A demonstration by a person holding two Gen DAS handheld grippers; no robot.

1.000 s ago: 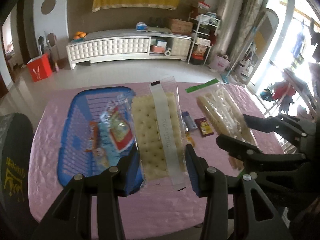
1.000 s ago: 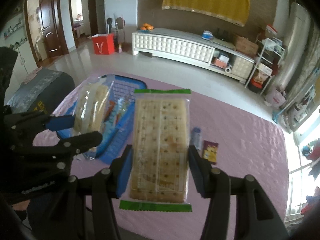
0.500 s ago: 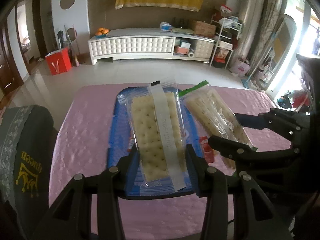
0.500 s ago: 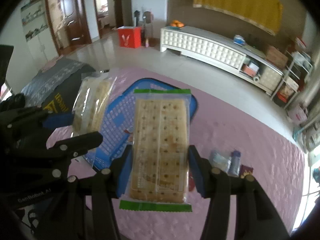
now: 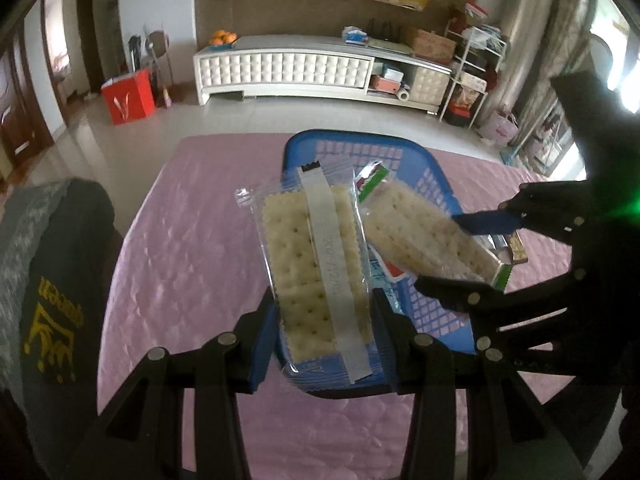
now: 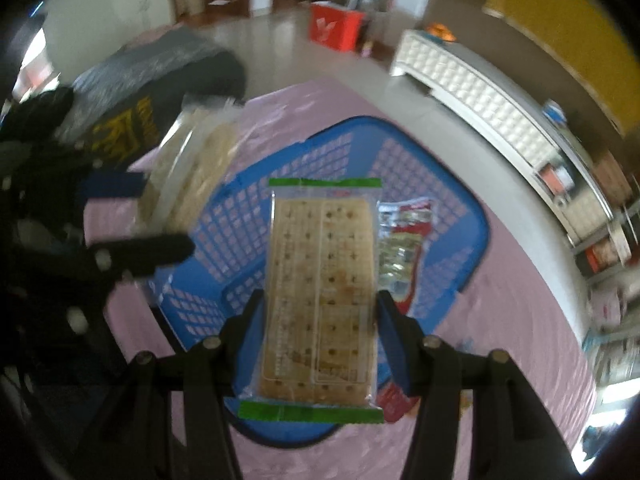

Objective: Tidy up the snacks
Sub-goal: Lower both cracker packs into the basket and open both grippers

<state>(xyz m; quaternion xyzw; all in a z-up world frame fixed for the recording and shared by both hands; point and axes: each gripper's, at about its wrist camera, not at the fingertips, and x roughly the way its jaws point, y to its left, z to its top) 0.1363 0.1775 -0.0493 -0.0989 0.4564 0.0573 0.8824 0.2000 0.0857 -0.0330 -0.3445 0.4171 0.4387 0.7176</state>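
My left gripper (image 5: 324, 320) is shut on a clear pack of pale crackers (image 5: 316, 264) with a grey seam strip, held over the near end of the blue mesh basket (image 5: 400, 152). To its right, my right gripper (image 5: 468, 254) is shut on a green-ended cracker pack (image 5: 416, 232). In the right wrist view the right gripper (image 6: 323, 332) holds that green-ended cracker pack (image 6: 324, 288) over the blue basket (image 6: 460, 208). The left gripper (image 6: 160, 216) and its pale cracker pack (image 6: 192, 160) hang at the basket's left rim. Small snack packets (image 6: 404, 240) lie inside the basket.
The basket stands on a table with a pink quilted cloth (image 5: 192, 240). A chair with a dark cover and yellow lettering (image 5: 48, 280) stands at the table's left edge. A small brown snack (image 5: 516, 248) lies right of the basket. A white cabinet (image 5: 288, 68) lines the far wall.
Both grippers have carried their cracker packs leftward and lower, from beside the basket to above it. The right gripper has rolled, so the basket now looks tilted in its view.
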